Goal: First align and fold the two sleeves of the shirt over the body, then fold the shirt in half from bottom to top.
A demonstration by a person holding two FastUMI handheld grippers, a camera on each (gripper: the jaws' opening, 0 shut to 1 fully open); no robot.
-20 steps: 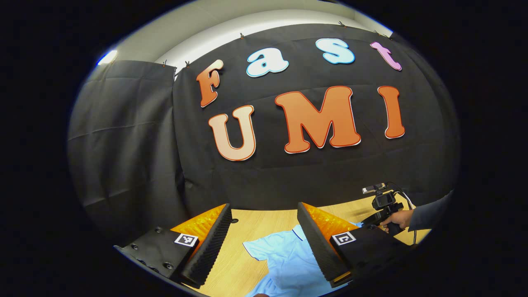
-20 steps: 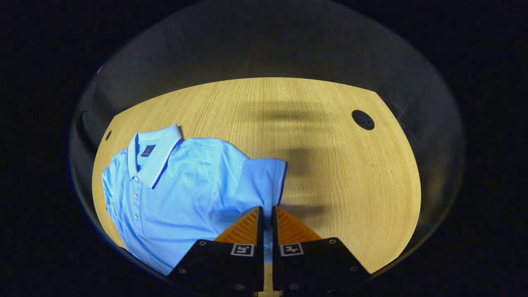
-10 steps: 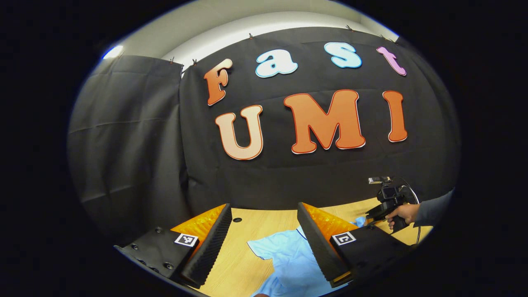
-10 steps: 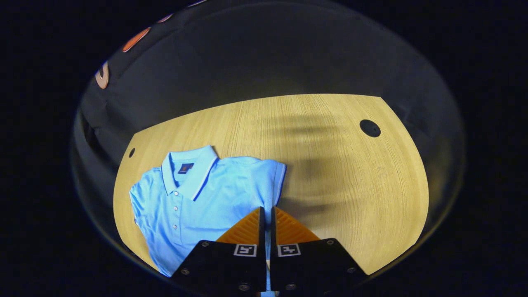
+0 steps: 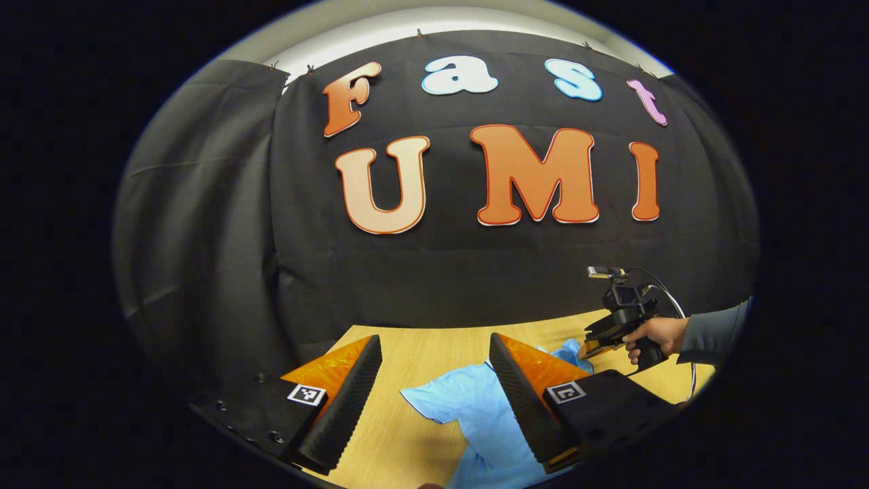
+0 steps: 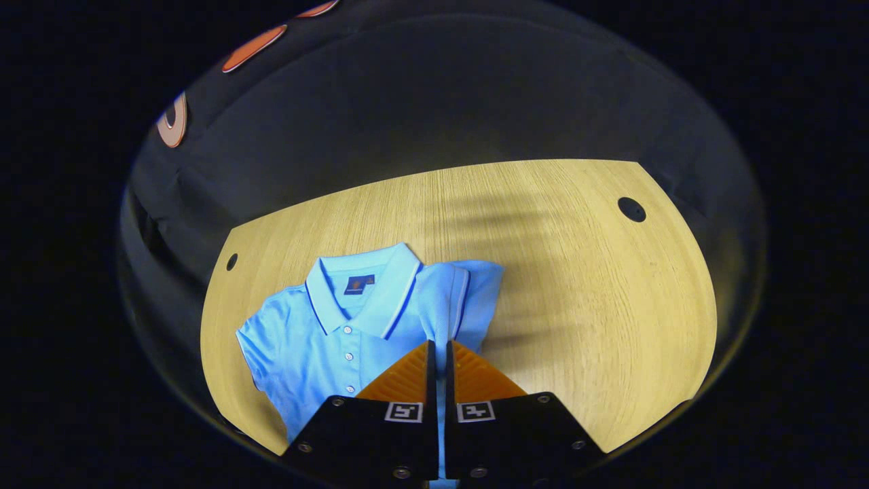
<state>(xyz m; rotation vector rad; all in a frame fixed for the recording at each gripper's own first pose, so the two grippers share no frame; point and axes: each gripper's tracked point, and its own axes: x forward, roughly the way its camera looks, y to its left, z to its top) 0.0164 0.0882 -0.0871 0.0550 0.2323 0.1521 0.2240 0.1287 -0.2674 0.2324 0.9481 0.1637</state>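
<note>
A: What has changed since a second ago?

B: The right gripper (image 6: 438,353) has carried the right sleeve (image 6: 453,299) inward; its cuff now lies beside the collar (image 6: 370,299), where before it lay out flat to the side. The left gripper's view has tipped slightly, little else.

A: Take me across, left to right.

B: In the right gripper view, the light blue shirt (image 6: 319,346) lies front up on the wooden table (image 6: 577,285), left of centre and near. Its left sleeve (image 6: 254,336) is spread flat at the left edge. Then come the buttoned placket and collar, then the raised sleeve, pinched between jaws pressed together on its fabric.

A: And the left gripper (image 5: 434,401)?

B: Its jaws are spread wide, holding nothing, hanging above the table with the shirt below them. Far right, a hand (image 5: 650,334) holds the other gripper.

A: Progress?

B: Early, I judge. One sleeve is partway over the body and not released; the other sleeve and the bottom-to-top fold remain.
</note>
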